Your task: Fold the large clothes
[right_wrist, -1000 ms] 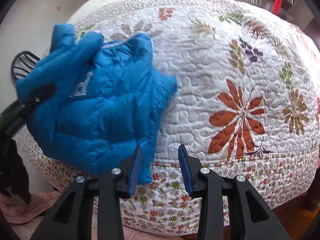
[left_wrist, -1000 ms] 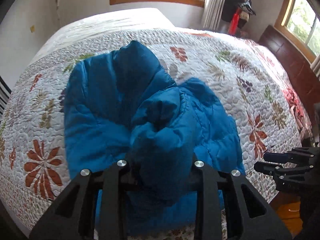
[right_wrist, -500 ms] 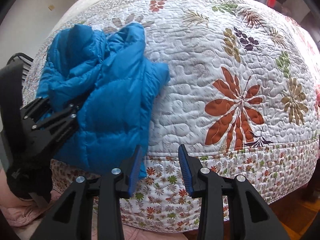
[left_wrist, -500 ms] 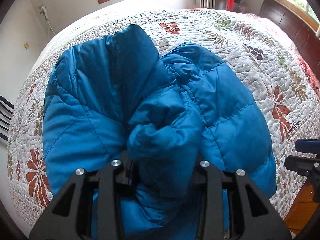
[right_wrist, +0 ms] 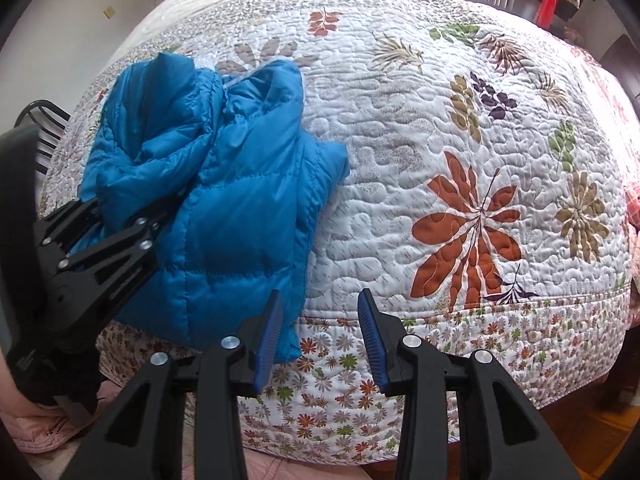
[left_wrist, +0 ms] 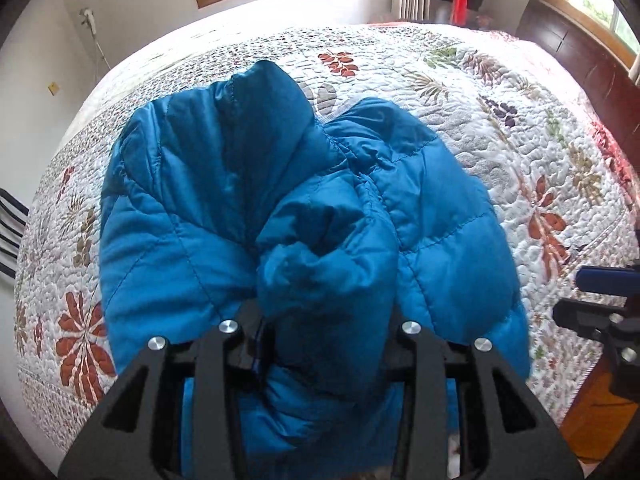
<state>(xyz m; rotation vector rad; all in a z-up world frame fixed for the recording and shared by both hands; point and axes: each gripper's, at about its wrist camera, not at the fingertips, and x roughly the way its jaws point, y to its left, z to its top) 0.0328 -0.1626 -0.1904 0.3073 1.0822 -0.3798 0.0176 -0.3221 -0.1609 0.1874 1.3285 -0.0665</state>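
While left gripper pinches blue jacket — right gripper jaws spread.

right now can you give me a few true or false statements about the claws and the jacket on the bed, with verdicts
1. The left claw is shut on a bunched part of the blue quilted puffer jacket. True.
2. The right claw grips the jacket's hem. False: it is open and holds nothing, beside the jacket's lower corner.
3. The jacket lies on a white floral quilted bedspread. True.
4. The jacket is folded into a neat flat rectangle. False: it is rumpled and bunched.
5. The jacket sits in the middle of the bed. False: it lies near the bed's edge.
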